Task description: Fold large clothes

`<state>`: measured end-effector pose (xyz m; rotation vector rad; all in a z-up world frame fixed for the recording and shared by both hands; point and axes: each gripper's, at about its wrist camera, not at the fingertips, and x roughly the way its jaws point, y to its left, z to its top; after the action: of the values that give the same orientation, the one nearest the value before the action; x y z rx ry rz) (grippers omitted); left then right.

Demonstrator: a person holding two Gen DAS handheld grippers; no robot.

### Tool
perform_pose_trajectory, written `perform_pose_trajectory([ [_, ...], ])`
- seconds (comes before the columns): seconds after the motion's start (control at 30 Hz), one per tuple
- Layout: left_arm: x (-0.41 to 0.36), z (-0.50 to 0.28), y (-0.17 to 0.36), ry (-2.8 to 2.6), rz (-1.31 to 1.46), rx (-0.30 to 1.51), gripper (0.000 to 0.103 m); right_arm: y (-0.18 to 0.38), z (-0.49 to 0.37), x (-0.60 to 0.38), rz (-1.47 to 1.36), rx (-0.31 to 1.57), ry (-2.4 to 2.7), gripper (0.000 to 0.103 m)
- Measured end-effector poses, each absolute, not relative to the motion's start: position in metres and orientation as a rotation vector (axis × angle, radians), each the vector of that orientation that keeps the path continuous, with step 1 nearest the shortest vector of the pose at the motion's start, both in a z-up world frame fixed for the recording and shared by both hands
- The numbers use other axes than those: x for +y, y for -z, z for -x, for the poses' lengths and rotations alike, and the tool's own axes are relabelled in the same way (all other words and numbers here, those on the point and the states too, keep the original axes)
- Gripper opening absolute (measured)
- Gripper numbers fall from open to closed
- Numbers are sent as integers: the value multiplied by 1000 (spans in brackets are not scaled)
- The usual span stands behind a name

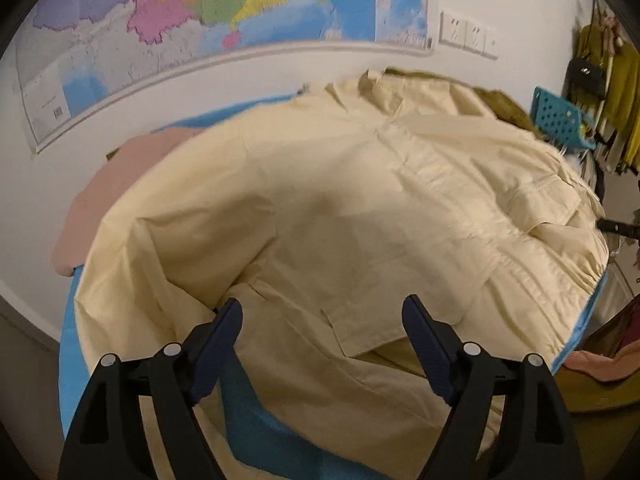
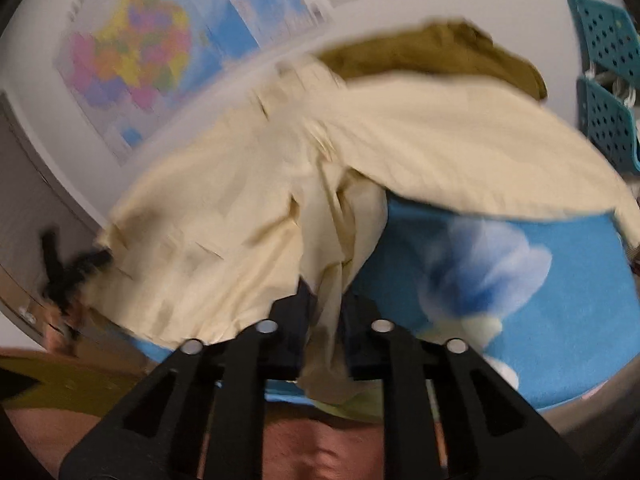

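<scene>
mid-fold: right tool (image 2: pixel 325 312) pinches the cream garment (image 2: pixel 224 216) – left tool (image 1: pixel 322 320) gapes wide (empty) and needs a near hem.

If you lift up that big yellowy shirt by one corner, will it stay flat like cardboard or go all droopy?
Probably droopy. The cream shirt already hangs in soft folds where the right tool pinches a bunch of it. It looks thin and wrinkly on the blue cloth, so it is likely light. The rest would probably drag along rather than lift cleanly.
</scene>
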<state>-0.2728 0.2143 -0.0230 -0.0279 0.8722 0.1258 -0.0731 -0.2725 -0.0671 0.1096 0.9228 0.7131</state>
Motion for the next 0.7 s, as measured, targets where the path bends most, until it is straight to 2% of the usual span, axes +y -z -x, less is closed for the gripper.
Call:
perform_pose_trajectory([
  [0.1, 221, 263, 20, -170, 8, 893, 79, 51, 73, -274, -89, 872, -690, 52],
  [0.2, 229, 261, -4, -181, 1, 831, 79, 14, 74, -277, -52, 760, -701, 55],
  [0.3, 231, 247, -28, -221, -50, 775, 85, -15, 65, -263, 10, 661, -686, 62],
  [0.53, 248, 164, -36, -311, -154, 793, 85, -39, -2, -176, 150, 578, -725, 63],
  [0.7, 280, 103, -20, -374, -149, 861, 85, -33, -73, -102, 220, 624, -731, 63],
])
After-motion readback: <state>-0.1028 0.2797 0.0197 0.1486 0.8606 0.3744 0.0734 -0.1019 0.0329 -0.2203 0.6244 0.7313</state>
